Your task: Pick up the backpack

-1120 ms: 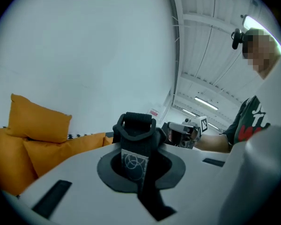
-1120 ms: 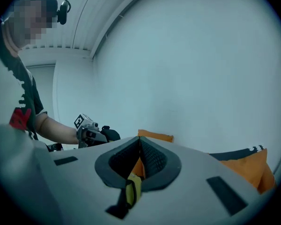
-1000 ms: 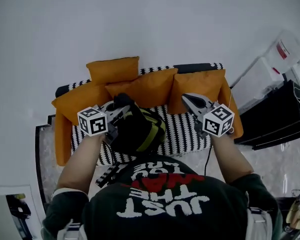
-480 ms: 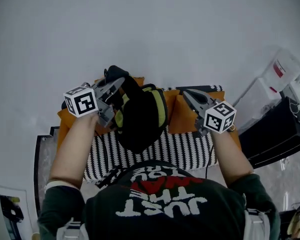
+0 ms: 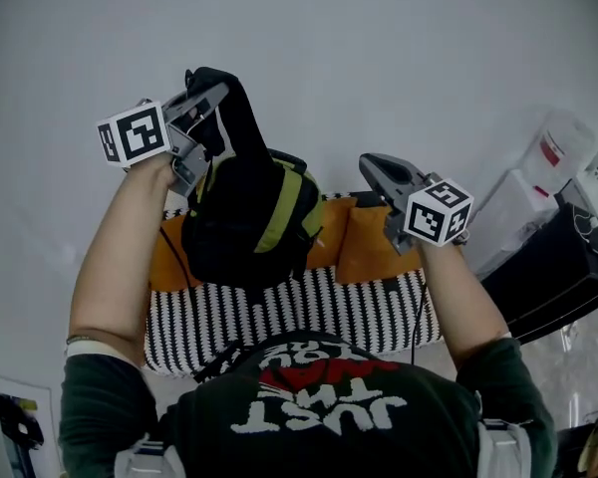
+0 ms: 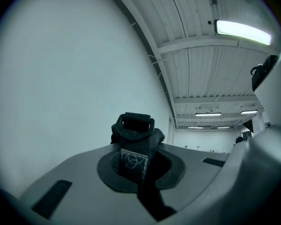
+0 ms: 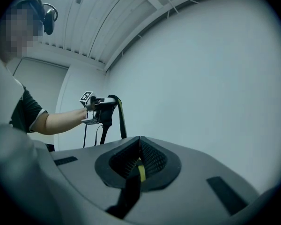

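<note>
Head view showed the left gripper [image 5: 217,92] clenched on the backpack [image 5: 241,219] strap [image 6: 133,146], the right gripper [image 5: 365,160] closed, empty.

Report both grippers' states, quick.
Left gripper: jaws closed on the backpack strap.
Right gripper: jaws closed, holding nothing that can be made out.

Backpack [image 5: 241,217] higher above the striped sofa [image 5: 289,312]

Plain white wall [image 5: 399,58]; black-white striped sofa [image 5: 279,312], orange cushions [image 5: 364,252]; ribbed ceiling [image 6: 201,64], strip lights [image 6: 243,30].
</note>
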`<state>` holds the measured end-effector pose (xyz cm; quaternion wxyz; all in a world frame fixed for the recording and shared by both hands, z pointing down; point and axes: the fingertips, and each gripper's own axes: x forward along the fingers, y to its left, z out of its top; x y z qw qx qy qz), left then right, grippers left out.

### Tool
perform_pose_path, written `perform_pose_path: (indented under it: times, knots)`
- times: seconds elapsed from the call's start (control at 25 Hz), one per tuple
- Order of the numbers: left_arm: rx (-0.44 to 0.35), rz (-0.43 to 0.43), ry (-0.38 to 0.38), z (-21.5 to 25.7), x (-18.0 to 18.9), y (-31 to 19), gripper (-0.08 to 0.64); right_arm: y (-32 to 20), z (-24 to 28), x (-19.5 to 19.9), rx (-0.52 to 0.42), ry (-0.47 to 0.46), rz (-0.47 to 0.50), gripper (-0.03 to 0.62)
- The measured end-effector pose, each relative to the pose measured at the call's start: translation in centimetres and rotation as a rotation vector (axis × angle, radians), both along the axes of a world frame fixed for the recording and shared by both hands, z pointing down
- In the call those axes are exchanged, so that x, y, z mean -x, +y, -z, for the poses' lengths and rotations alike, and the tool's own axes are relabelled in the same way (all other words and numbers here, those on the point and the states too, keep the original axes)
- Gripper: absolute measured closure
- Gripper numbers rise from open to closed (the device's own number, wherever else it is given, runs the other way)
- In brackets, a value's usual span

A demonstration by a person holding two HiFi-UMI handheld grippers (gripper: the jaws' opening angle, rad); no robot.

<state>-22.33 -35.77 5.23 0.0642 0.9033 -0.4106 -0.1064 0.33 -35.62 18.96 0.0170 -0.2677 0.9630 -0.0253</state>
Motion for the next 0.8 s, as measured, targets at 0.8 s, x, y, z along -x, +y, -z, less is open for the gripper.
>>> perform_pose_path:
  times: [0.8]
  knots:
    - [-0.087,0.048,0.056,5.1,2.1,1.9,0.532,-0.4,5.5,0.1,-0.096,-0.025,0.008,0.565]
